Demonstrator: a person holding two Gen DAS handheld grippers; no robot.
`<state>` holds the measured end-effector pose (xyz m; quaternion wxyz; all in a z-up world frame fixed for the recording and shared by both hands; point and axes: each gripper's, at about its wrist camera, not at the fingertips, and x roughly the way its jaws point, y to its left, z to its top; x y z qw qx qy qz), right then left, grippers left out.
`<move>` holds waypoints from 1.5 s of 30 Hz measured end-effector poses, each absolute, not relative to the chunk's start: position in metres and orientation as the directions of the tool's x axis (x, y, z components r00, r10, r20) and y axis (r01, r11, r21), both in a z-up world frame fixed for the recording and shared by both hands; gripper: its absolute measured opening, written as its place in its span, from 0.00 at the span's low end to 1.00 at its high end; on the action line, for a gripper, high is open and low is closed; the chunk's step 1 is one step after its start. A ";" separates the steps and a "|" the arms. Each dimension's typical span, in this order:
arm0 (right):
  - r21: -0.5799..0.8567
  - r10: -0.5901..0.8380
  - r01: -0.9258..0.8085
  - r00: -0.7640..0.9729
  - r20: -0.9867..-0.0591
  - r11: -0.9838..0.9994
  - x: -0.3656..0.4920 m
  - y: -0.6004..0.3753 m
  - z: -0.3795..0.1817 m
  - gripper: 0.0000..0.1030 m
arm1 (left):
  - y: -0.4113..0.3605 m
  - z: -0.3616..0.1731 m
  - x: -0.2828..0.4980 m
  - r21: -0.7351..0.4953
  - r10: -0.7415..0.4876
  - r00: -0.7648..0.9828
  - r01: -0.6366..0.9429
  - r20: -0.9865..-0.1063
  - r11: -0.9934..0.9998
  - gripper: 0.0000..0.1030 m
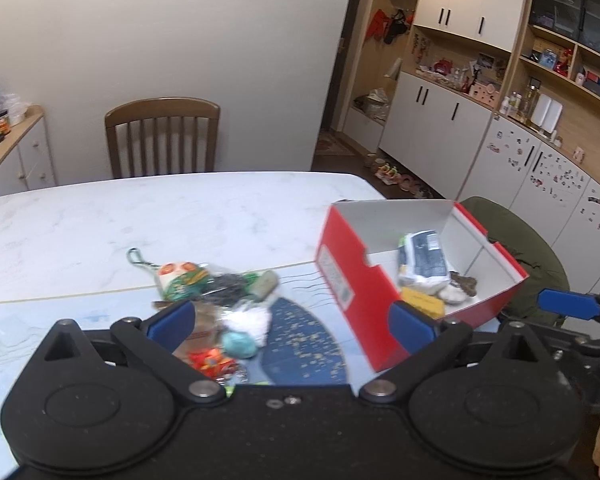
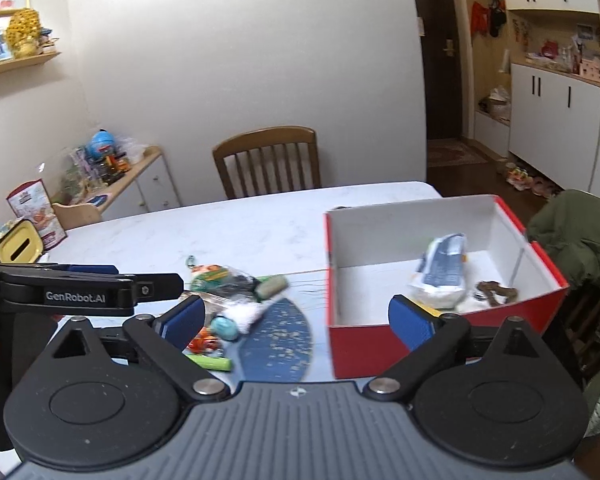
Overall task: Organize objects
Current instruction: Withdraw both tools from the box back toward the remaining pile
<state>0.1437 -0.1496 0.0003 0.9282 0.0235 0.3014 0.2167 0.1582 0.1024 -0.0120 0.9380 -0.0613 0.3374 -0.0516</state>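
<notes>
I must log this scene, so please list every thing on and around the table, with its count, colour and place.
shoe box: 1, red outside, white inside, table right
packet: 1, white and dark blue, inside box
brown item: 1, inside box, blurred
plush keychain: 1, orange and green, table centre
white fluffy item: 1, in the pile
teal ball: 1, near edge of pile
green tube: 1, front of pile
table: 1, white marble
chair: 1, brown wood, far side
green jacket: 1, right of table
left gripper: open, empty
right gripper: open, empty
</notes>
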 end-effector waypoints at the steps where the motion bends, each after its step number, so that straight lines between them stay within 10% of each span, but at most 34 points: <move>1: 0.179 0.423 -0.394 0.720 -0.550 0.902 0.144 -0.145 0.001 0.96 | 0.108 -0.013 0.158 -0.147 -0.133 0.767 0.052 -0.627 0.988 1.00; 45: 0.091 0.317 -0.401 0.543 -0.777 0.911 0.190 0.040 -0.149 0.98 | 0.198 -0.110 0.253 -0.104 -0.119 0.676 0.063 -0.727 0.993 0.99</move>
